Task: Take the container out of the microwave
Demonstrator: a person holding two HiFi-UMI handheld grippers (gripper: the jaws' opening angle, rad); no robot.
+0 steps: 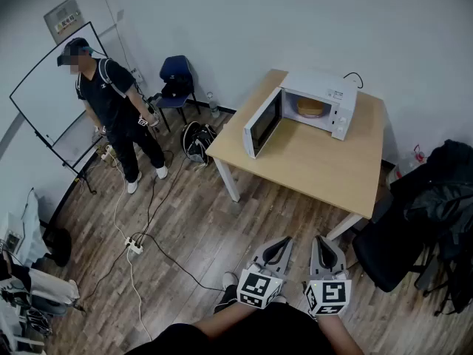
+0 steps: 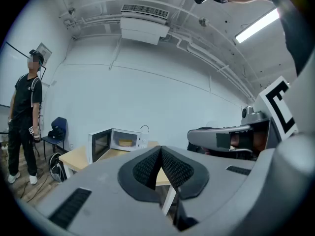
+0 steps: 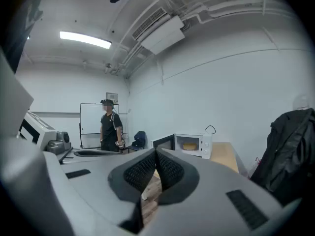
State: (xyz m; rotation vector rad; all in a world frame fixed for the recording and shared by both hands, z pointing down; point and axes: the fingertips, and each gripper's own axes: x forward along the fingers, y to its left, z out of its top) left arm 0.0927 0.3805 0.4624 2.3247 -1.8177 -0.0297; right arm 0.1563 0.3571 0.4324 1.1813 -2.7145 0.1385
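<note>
Left gripper (image 1: 278,242) closed, container (image 1: 312,107) inside open microwave (image 1: 322,83)

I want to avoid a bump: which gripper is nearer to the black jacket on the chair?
Right. The right gripper is left of the black jacket; the left gripper is farther left, beyond the right one.

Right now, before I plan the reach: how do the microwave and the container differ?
The microwave is a white box; the container is tan, round and far smaller. The microwave stands on the table with its door swung open; the container sits inside its cavity. Both are at the table's far end, near the wall.
</note>
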